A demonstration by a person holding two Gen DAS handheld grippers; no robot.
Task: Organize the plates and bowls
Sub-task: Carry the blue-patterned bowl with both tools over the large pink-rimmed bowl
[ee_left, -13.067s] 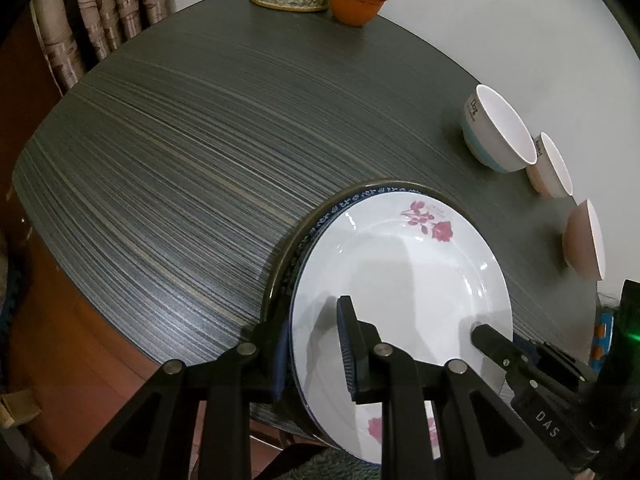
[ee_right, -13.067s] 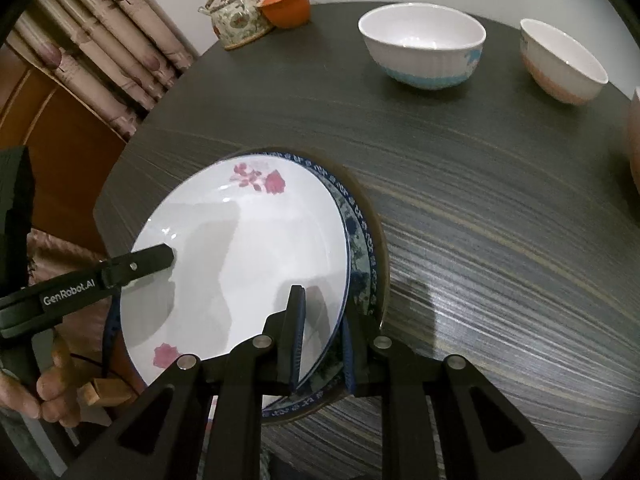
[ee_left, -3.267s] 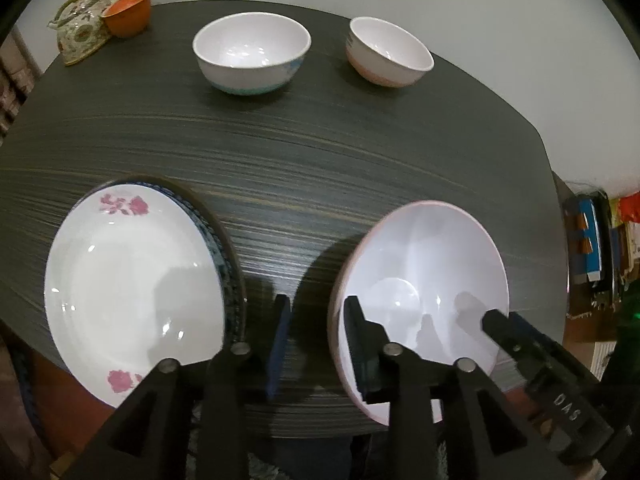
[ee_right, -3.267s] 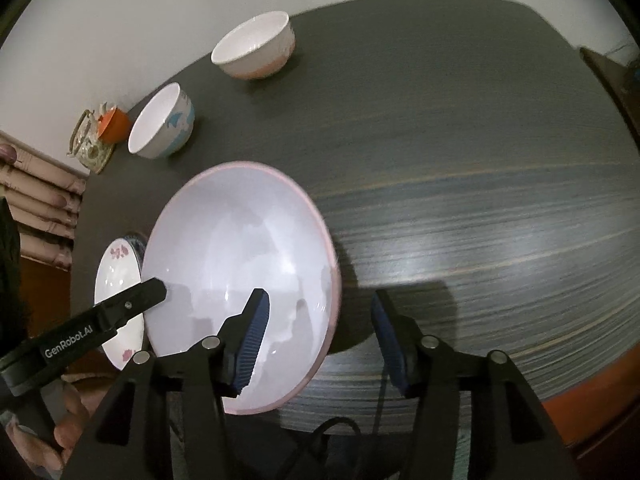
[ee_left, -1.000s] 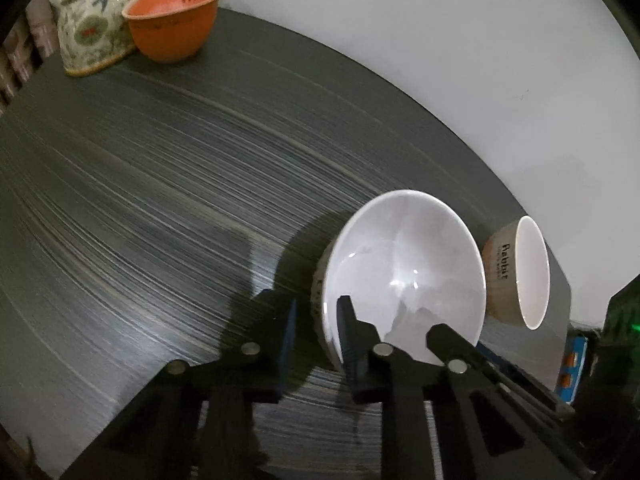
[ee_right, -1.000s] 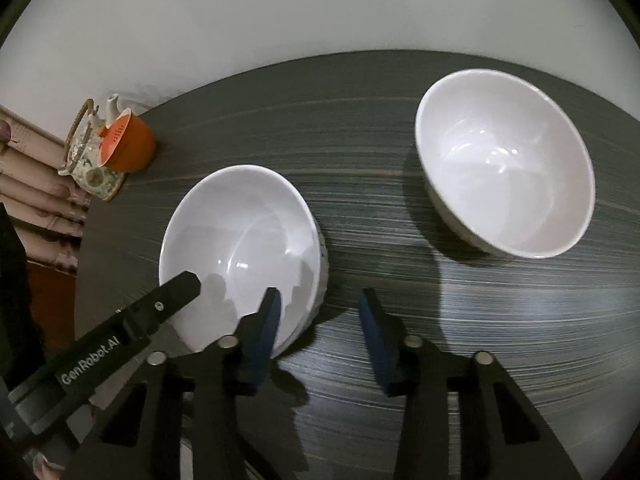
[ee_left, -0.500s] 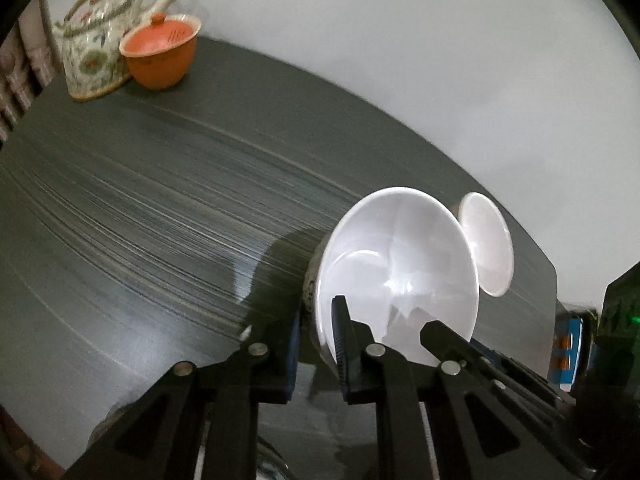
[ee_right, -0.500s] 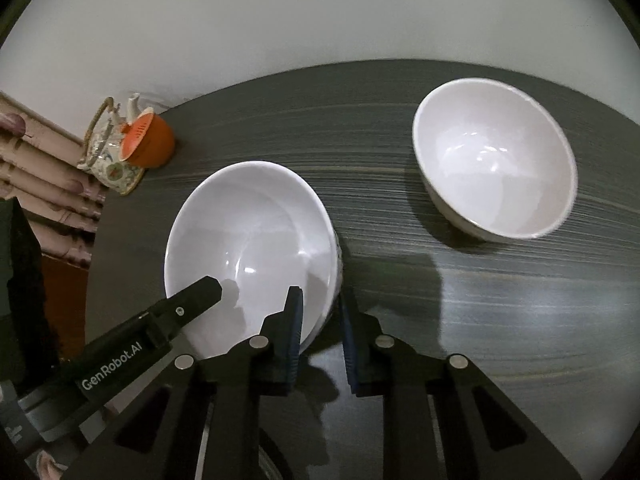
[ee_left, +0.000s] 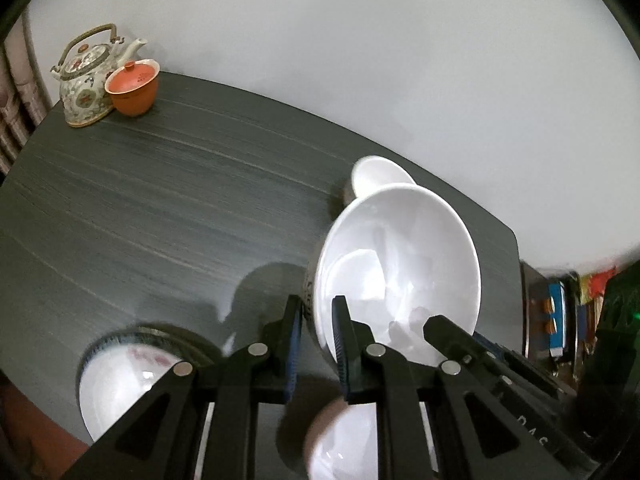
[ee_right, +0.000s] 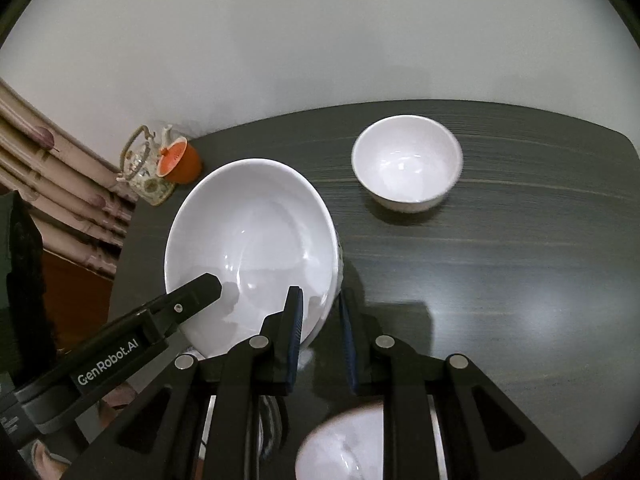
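A white bowl [ee_left: 400, 264] is lifted above the dark table, held by both grippers on opposite sides of its rim. My left gripper [ee_left: 317, 340] is shut on the rim; my right gripper [ee_right: 320, 326] is shut on the rim of the same white bowl [ee_right: 252, 240]. A small white bowl [ee_right: 406, 162] stands on the table behind; in the left wrist view it [ee_left: 376, 174] peeks out behind the held bowl. The pink-rimmed bowl [ee_right: 344, 446] lies below my grippers. The stacked plates [ee_left: 120, 380] lie at the lower left.
A patterned teapot [ee_left: 86, 80] and an orange lidded cup [ee_left: 132, 86] stand at the table's far left corner by the wall. The dark table [ee_left: 160, 200] ends at a right edge [ee_left: 516, 248], with a shelf of items [ee_left: 560, 312] beyond. Curtains [ee_right: 48, 184] hang at left.
Both grippers have closed on the white bowl's rim and lifted it off the table, pulling back toward the near side; the plates and the pink-rimmed bowl have come into view below.
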